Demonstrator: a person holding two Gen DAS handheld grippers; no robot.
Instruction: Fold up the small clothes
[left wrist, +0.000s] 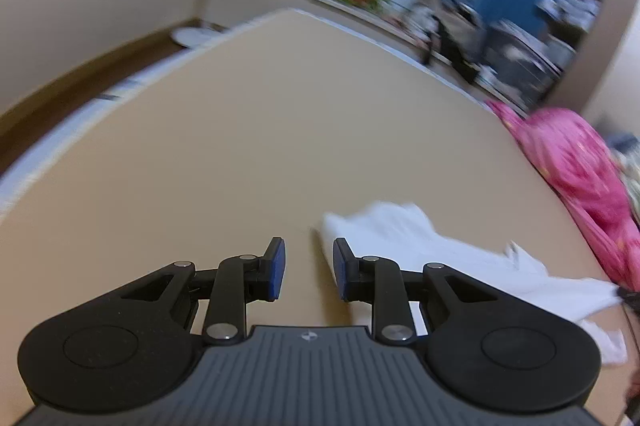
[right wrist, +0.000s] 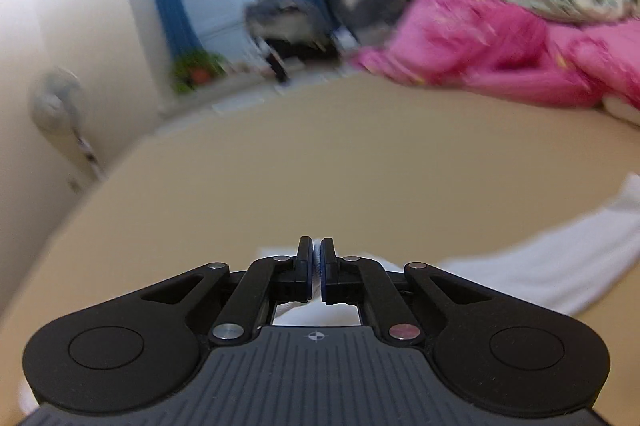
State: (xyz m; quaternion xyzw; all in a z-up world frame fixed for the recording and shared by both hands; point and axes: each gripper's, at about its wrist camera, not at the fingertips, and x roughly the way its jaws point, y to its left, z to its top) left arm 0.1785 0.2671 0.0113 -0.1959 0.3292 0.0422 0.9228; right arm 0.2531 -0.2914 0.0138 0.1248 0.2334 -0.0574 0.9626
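Mid-fold, probably: right tongs (right wrist: 316,268) pinching white garment (right wrist: 560,266); left tongs (left wrist: 309,272) spread, empty, just beside its edge, next needing a grip there.

Garment (left wrist: 432,246) lies on table (left wrist: 248,129) right of left gripper (left wrist: 309,268); clothes pile (left wrist: 576,177) at table's far right edge.

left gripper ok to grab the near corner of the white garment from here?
Probably yes. The left gripper is open, and the white garment corner lies just past its right fingertip on bare tan surface, nothing between.
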